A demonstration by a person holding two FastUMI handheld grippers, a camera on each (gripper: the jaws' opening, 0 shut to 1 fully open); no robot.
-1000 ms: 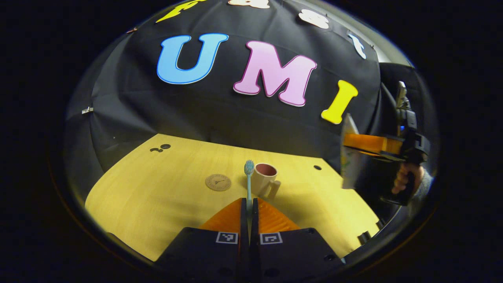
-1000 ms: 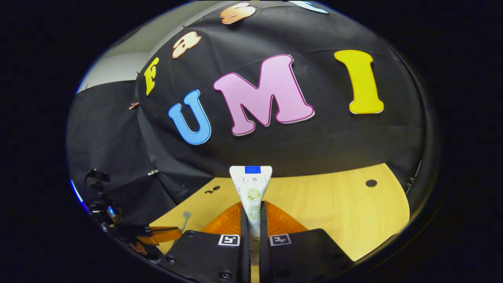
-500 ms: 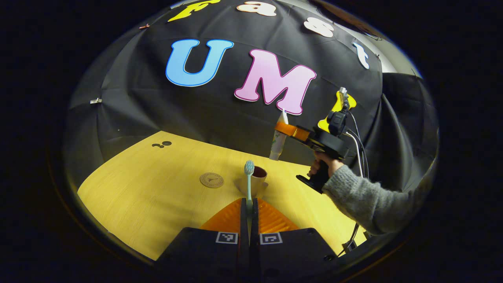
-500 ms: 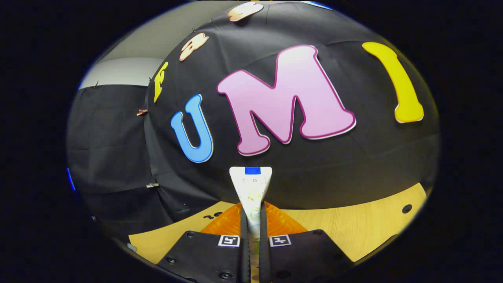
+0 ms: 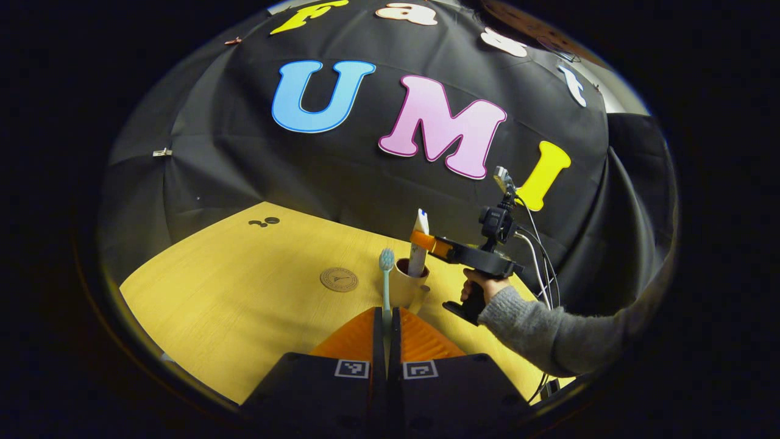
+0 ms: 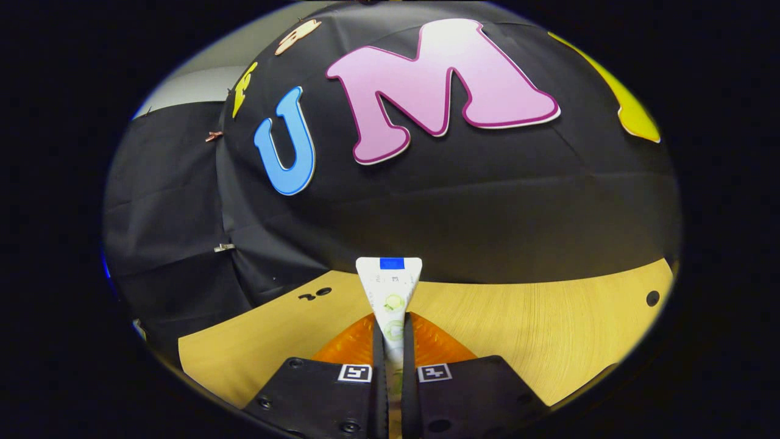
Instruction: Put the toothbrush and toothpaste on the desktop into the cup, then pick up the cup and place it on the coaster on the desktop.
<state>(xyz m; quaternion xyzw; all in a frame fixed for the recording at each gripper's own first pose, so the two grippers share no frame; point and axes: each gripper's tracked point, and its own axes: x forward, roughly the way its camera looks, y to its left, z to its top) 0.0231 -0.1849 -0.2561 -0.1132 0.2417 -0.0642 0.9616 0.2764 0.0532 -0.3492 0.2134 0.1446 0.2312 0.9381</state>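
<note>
My left gripper [image 5: 386, 312] is shut on a light blue toothbrush [image 5: 386, 279], its bristle head standing up. Beyond it a beige cup [image 5: 404, 286] with a handle stands on the wooden desktop [image 5: 244, 286]. My right gripper [image 5: 420, 239], held by a hand in a grey sleeve, hovers over the cup, shut on a white toothpaste tube [image 5: 418, 251] whose lower end dips into the cup's mouth. In the right gripper view the gripper [image 6: 393, 332] clamps the toothpaste tube [image 6: 390, 292], its flat crimped end pointing away. A round brown coaster [image 5: 339, 279] lies left of the cup.
The black cloth wall rises right behind the desktop [image 6: 518, 329]. Small dark holes [image 5: 263, 222] mark the desktop's far left. Cables [image 5: 536, 244] hang from the right gripper's handle. Open wood stretches left of the coaster.
The right gripper has come down and closer to the cup, lowering the toothpaste from above it into the cup's mouth. My left gripper has barely moved and still holds the toothbrush.
</note>
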